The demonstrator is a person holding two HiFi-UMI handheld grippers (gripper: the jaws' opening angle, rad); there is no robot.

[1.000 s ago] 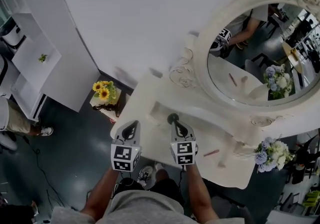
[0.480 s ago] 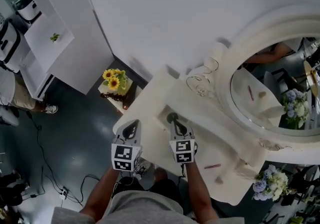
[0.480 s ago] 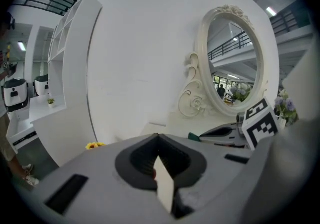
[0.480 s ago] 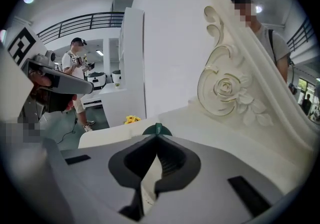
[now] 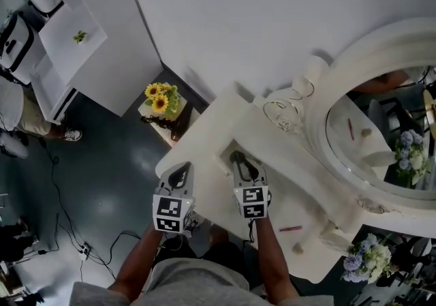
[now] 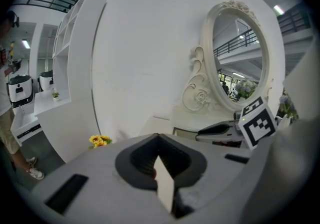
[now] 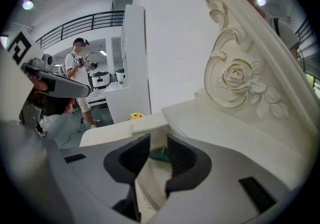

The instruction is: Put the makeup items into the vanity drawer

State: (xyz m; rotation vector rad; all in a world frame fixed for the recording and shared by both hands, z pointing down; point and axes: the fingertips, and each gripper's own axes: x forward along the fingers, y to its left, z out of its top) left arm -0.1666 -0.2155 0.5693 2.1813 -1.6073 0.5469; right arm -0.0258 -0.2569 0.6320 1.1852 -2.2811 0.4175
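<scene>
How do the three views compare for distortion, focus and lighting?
Head view: wide-angle bend bows the wall and mirror; floor dark, vanity evenly lit. Left gripper view: fisheye, black corners, bright lamp streak top right. Right gripper view: same black corners; carved rose sharp, foreground soft.

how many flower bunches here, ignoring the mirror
2: yellow sunflower bunch left of the white vanity; pale blue flower bunch by its right end. More may be hidden.
</scene>
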